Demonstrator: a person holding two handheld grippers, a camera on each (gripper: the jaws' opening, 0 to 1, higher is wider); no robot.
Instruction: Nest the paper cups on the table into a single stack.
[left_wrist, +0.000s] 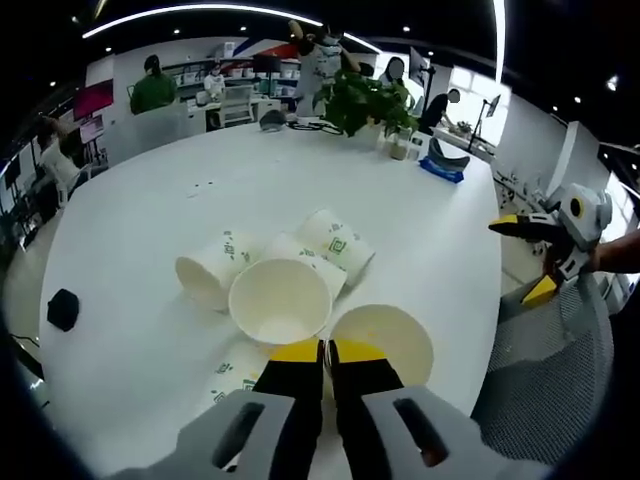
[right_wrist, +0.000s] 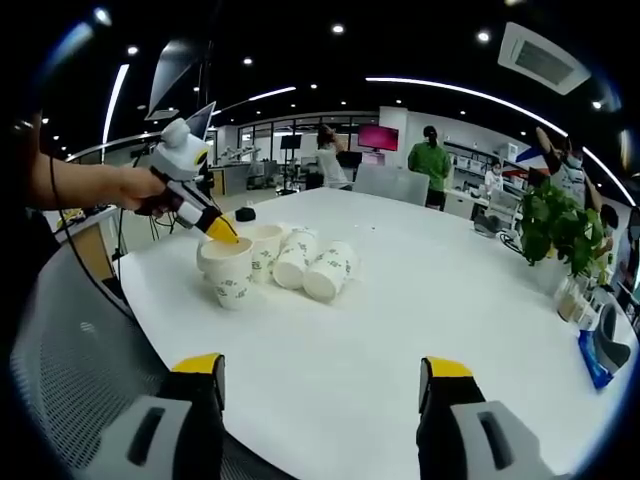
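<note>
White paper cups with green print are gathered near one edge of a large white surface, the edge closest to the person. In the left gripper view, the left claw is seen with its yellow-tipped jaws nearly together, apparently pinching the near rim of an upright cup; whether the rim is truly gripped cannot be told. Just beyond it, a second upright cup stands open-mouthed, probably the receiver for nesting. Behind these, three cups on their sides lie touching one another. In the right gripper view, the same cluster is seen from the side, with the left claw held by a hand at the rim of the nearest cup. The right claw is held wide and empty, well apart from the cups, likely waiting in reserve; it is also seen past the surface's edge in the left gripper view. A small dark object near the surface's other edge, and a potted plant at the far edge, are shown by the left gripper view.
</note>
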